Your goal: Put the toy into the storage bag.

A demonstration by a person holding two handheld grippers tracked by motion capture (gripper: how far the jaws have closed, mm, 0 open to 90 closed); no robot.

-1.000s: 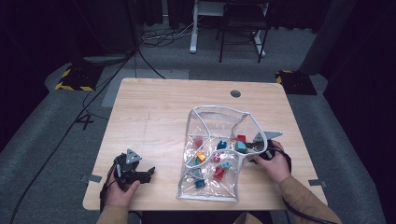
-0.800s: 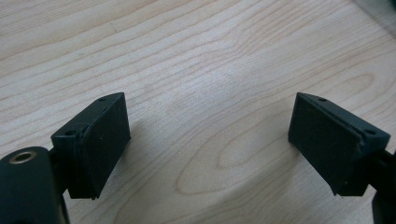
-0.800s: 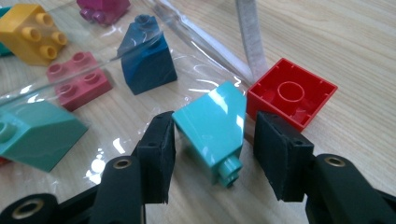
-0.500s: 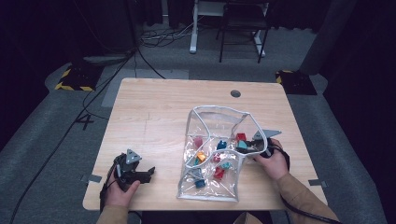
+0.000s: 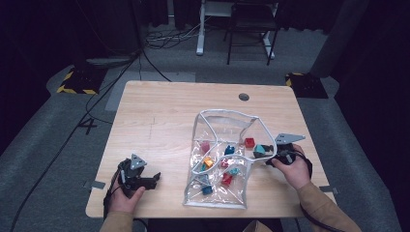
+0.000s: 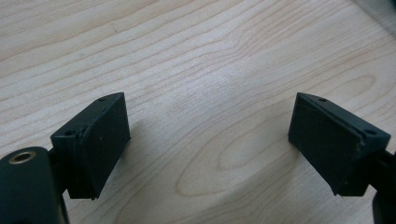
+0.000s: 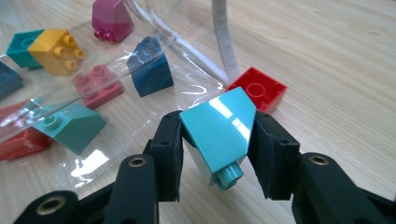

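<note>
Teal sloped brick (image 7: 218,128) sits pinched between the pads of the right tongs (image 7: 217,154), which have just been closing on it, held above the table (image 7: 327,56) beside the clear pouch (image 5: 220,164). Lifting it well probably means keeping the squeeze even, since the glossy slope could slip, and clearing the red brick (image 7: 258,88) just behind. The left tongs (image 6: 210,140) rest spread over bare wood, gripping nothing.

Dark lab – lone desk (image 5: 159,111), floor cables (image 5: 159,43), hazard tape (image 5: 75,89).
</note>
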